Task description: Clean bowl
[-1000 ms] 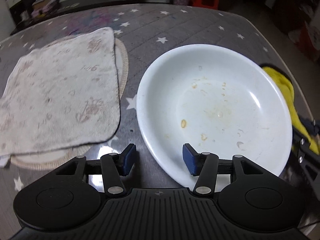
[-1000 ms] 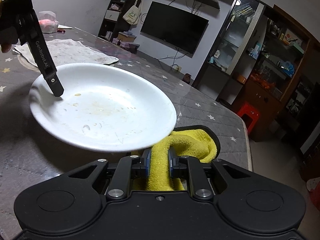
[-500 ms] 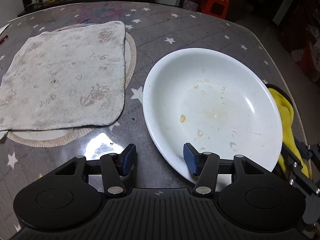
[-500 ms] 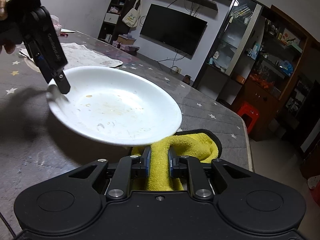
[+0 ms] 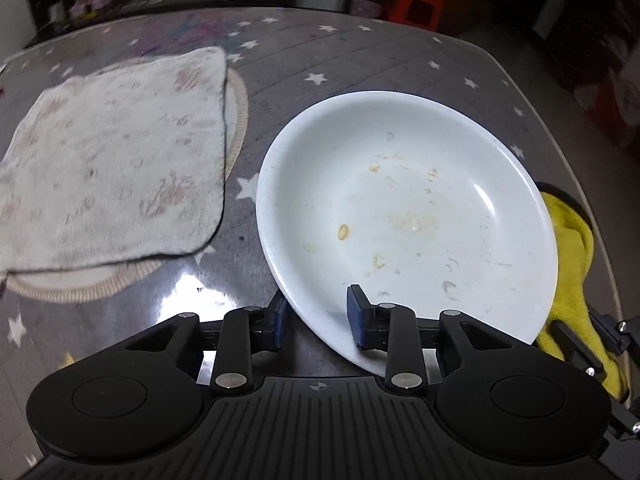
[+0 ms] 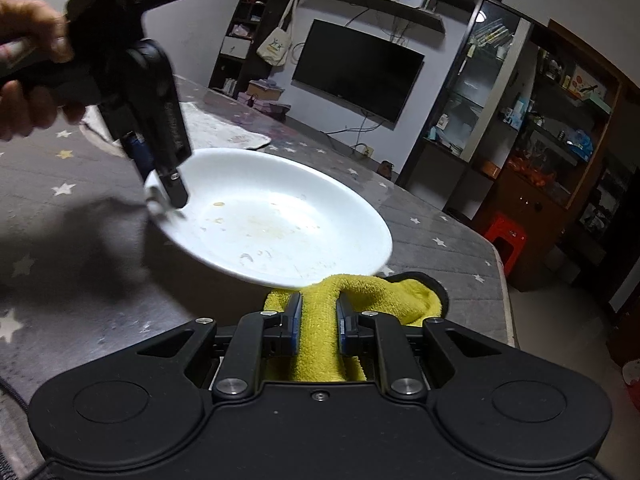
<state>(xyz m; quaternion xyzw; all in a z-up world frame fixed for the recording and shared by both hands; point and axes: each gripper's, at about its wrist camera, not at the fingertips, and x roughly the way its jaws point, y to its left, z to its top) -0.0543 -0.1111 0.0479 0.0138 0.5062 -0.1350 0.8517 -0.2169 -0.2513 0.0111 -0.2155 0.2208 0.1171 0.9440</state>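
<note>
While the left gripper (image 5: 318, 316) closes on the near rim of the bowl (image 5: 408, 208), the right gripper (image 6: 318, 322), clamped on the yellow cloth (image 6: 320, 344), sits just under the opposite rim.

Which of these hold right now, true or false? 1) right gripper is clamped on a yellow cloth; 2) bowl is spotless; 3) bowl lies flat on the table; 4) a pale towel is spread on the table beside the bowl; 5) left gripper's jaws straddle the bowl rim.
1) True. The right gripper is shut on the yellow cloth.
2) False. The bowl has food specks and a smear inside.
3) False. It is tilted, its rim at the left gripper lifted off the table.
4) True. The pale towel lies flat over a round mat.
5) True. One finger is outside the rim and one inside, closing.
</note>
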